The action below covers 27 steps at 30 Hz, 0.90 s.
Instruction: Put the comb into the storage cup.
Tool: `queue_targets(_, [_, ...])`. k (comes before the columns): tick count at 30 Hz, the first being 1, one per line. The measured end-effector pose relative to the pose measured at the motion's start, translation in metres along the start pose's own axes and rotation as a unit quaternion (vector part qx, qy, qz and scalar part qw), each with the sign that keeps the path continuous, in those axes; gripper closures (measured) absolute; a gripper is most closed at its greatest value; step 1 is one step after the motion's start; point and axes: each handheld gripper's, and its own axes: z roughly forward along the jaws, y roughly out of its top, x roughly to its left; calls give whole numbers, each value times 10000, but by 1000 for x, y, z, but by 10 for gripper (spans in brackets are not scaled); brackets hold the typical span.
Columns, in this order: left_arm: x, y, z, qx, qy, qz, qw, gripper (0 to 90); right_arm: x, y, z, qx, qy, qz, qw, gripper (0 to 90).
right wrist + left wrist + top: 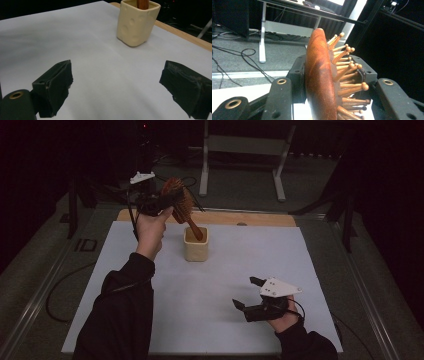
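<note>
Left tool (167,200) clamps the brush (182,206), handle in the cup (196,246) near the counter's far edge; right tool (249,292) gapes apart.

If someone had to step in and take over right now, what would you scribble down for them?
Left claw: shut on the hairbrush, gripping its bristled head, raised above the table.
Hairbrush: tilted, handle end already down inside the cream cup.
Right claw: open, holding nothing, low over the white sheet near the front right.
Done, it seems: brush carried to the cup and handle put in.
Probably left: let go of the brush so it rests in the cup, then draw the left claw away.
</note>
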Motion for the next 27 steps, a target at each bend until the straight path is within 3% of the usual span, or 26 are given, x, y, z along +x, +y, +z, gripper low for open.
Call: queue_targets(27, [13, -38, 34, 443, 37, -235, 9987, 537, -1, -2, 2, 62, 39, 10, 10000, 94])
